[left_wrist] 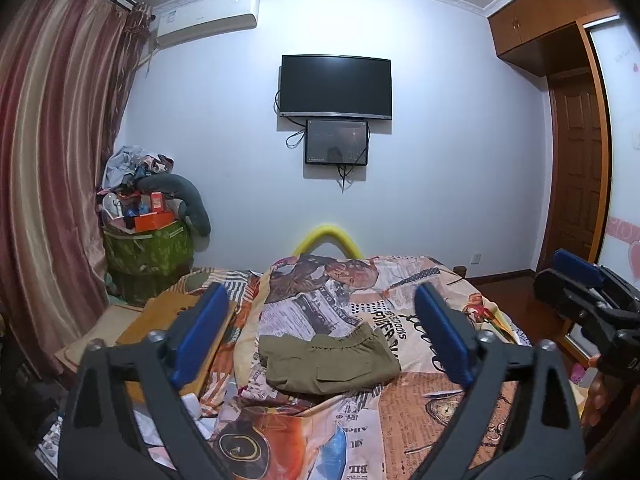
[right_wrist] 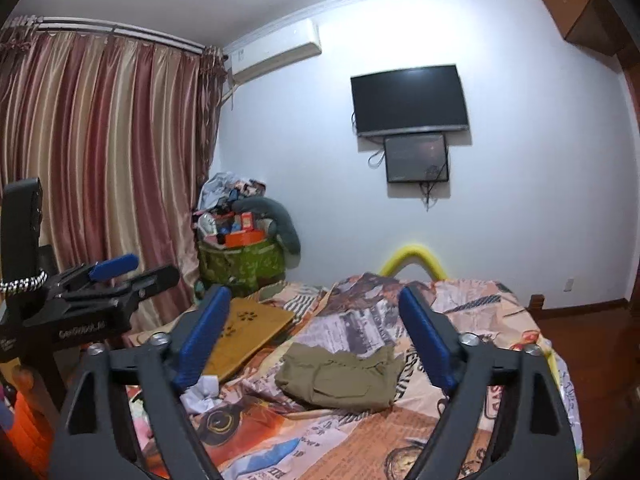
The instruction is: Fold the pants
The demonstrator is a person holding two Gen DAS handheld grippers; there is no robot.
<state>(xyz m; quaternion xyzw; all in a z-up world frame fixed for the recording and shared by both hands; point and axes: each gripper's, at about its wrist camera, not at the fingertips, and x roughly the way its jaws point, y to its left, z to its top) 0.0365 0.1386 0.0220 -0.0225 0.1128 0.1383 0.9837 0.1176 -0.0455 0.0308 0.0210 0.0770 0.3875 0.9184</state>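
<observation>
Left gripper (left_wrist: 320, 332): jaws apart, holding nothing
Right gripper (right_wrist: 316, 332): jaws apart, holding nothing
Pants (left_wrist: 330, 362): olive, folded, on bedspread (left_wrist: 420, 412)
Bedspread print: "BILL" legible

left wrist: above bed (left_wrist: 440, 420), facing TV wall | right wrist: same, rightward

The print on the bedspread (left_wrist: 408, 336) is too warped to read fully. The pants (left_wrist: 332, 364) lie folded, so their lower layers are hidden. In the left wrist view the right gripper (left_wrist: 576, 276) is cut off by the frame edge; its jaws cannot be judged there.
</observation>
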